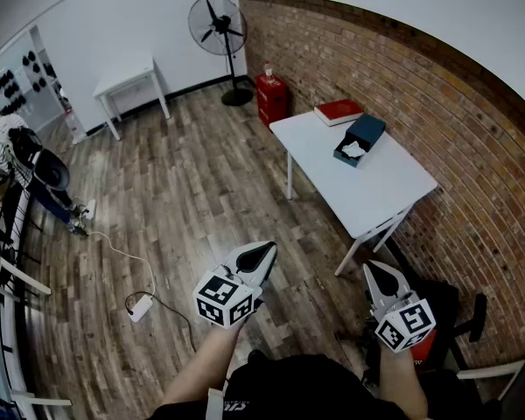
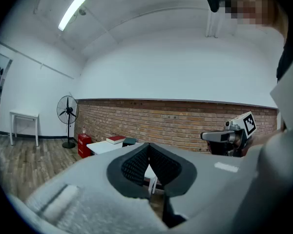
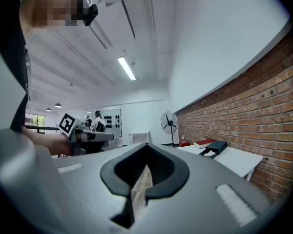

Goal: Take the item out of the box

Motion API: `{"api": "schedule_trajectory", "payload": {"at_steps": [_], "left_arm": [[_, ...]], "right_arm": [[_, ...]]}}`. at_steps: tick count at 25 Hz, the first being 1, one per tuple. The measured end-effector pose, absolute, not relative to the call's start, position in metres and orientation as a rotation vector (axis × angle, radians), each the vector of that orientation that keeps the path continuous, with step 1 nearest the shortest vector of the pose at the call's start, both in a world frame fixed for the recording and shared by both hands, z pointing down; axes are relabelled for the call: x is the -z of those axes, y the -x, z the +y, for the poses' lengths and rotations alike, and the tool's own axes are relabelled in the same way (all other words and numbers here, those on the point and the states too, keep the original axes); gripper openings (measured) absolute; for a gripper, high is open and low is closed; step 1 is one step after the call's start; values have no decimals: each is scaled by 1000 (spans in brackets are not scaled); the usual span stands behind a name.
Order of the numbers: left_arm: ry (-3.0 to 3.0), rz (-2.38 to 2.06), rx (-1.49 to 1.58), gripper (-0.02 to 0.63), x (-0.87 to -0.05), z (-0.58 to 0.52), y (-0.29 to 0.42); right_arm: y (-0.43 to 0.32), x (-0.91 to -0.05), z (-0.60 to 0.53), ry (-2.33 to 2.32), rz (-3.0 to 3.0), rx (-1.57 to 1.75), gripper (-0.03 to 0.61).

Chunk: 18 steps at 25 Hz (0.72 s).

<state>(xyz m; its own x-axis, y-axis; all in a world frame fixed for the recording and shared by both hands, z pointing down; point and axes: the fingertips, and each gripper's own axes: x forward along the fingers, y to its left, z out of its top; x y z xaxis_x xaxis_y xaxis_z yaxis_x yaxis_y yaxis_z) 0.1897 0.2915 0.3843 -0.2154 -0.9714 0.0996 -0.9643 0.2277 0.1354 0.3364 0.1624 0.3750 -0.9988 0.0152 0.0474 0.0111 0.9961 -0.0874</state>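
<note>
A dark teal box [image 1: 360,137] lies open on the white table [image 1: 367,191] by the brick wall, with a white item [image 1: 353,150] inside it. A red book [image 1: 338,111] lies beside the box at the table's far end. My left gripper [image 1: 262,252] and right gripper [image 1: 378,272] are held in front of the person's body, well short of the table, both shut and empty. The left gripper view shows the box [image 2: 130,141] far off past its shut jaws. In the right gripper view the box [image 3: 217,146] and item [image 3: 208,150] sit at the right.
A standing fan [image 1: 219,26] and a red cabinet [image 1: 271,97] are beyond the table. A small white table [image 1: 127,81] stands at the back wall. A person [image 1: 26,160] is at the left. A cable with an adapter [image 1: 141,306] lies on the wood floor. A black chair [image 1: 455,322] is at lower right.
</note>
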Motion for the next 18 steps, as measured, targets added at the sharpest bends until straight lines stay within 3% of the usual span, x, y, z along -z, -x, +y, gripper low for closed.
{"api": "schedule_trajectory", "payload": {"at_steps": [18], "left_arm": [[-1842,-2338,96,-2,-388,351,-161]], "right_arm": [[-302,-382,222,80,-3060,-212,-2]]}}
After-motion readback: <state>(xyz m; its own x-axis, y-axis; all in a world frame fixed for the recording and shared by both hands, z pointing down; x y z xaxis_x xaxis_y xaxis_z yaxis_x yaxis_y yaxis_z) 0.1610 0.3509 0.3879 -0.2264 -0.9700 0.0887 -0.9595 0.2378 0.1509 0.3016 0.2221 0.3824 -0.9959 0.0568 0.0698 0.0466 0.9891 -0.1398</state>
